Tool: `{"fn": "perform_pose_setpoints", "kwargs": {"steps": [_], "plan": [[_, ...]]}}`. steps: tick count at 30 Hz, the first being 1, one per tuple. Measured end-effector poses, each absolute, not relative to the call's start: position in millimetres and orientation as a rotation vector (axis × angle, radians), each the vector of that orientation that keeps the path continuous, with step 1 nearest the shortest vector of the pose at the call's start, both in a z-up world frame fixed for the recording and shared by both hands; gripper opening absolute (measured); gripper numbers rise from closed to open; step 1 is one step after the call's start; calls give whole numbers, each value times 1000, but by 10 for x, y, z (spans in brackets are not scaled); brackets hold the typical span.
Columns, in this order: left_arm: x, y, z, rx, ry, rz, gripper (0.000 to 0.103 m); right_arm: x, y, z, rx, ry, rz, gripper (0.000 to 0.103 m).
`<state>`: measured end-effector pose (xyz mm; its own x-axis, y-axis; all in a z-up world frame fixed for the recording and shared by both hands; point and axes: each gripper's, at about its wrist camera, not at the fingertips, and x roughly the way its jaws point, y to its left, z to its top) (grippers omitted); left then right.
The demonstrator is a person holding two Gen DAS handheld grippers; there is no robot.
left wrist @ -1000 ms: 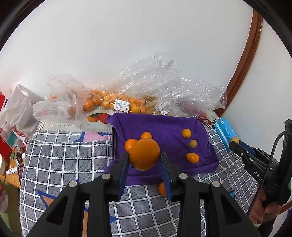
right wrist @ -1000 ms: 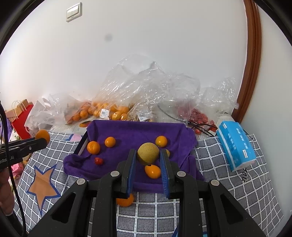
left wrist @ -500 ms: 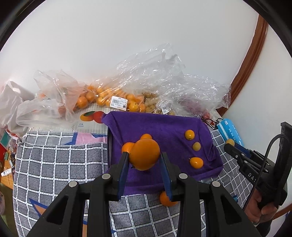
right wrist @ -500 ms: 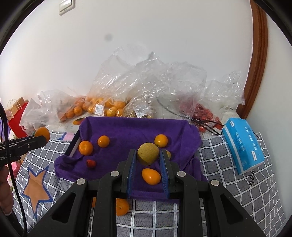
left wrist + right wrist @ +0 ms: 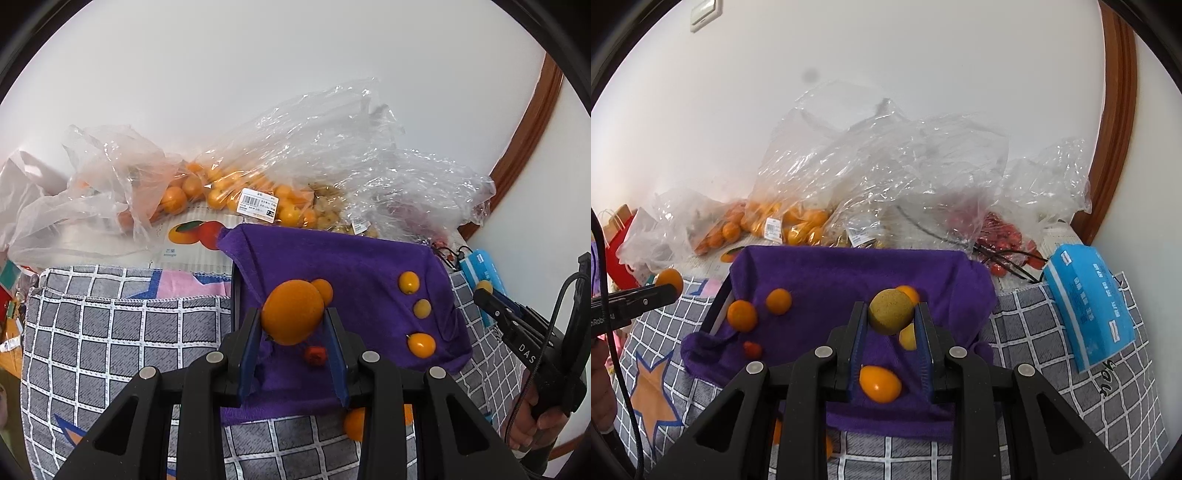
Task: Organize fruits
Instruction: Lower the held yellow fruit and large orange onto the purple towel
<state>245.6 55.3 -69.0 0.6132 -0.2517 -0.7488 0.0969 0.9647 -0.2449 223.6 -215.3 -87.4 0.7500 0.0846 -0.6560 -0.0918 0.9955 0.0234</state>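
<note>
My left gripper [image 5: 292, 325] is shut on a large orange [image 5: 291, 312] and holds it above the left part of a tray lined with a purple cloth [image 5: 354, 266]. My right gripper [image 5: 891, 318] is shut on a round yellow-brown fruit [image 5: 889, 312] above the right part of the same cloth [image 5: 831, 273]. On the cloth lie several small oranges [image 5: 741, 314], a small red fruit [image 5: 752, 349] and an oval orange fruit [image 5: 879, 383]. One orange [image 5: 354, 424] lies on the checked cover in front of the tray.
Clear plastic bags of oranges [image 5: 221, 192] and red fruits [image 5: 1001, 236] lie against the wall behind the tray. A blue tissue pack [image 5: 1087, 306] lies to the right. A grey checked cover [image 5: 110, 339] spreads under everything. A brown door frame [image 5: 1115, 110] stands at the right.
Both grippers have moved forward and lower over the purple cloth, each still holding its fruit. The small red fruit now shows between the left fingers.
</note>
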Motion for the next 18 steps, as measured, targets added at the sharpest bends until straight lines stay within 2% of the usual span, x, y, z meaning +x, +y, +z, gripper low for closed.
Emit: {"fn": "perform_pose_setpoints", "kwargs": {"steps": [9, 18], "plan": [[2599, 334, -829, -151, 927, -211, 32, 2389, -2238, -1208, 9, 787, 107, 26], [2715, 205, -892, -134, 945, -219, 32, 2459, -2361, -1260, 25, 796, 99, 26]]}}
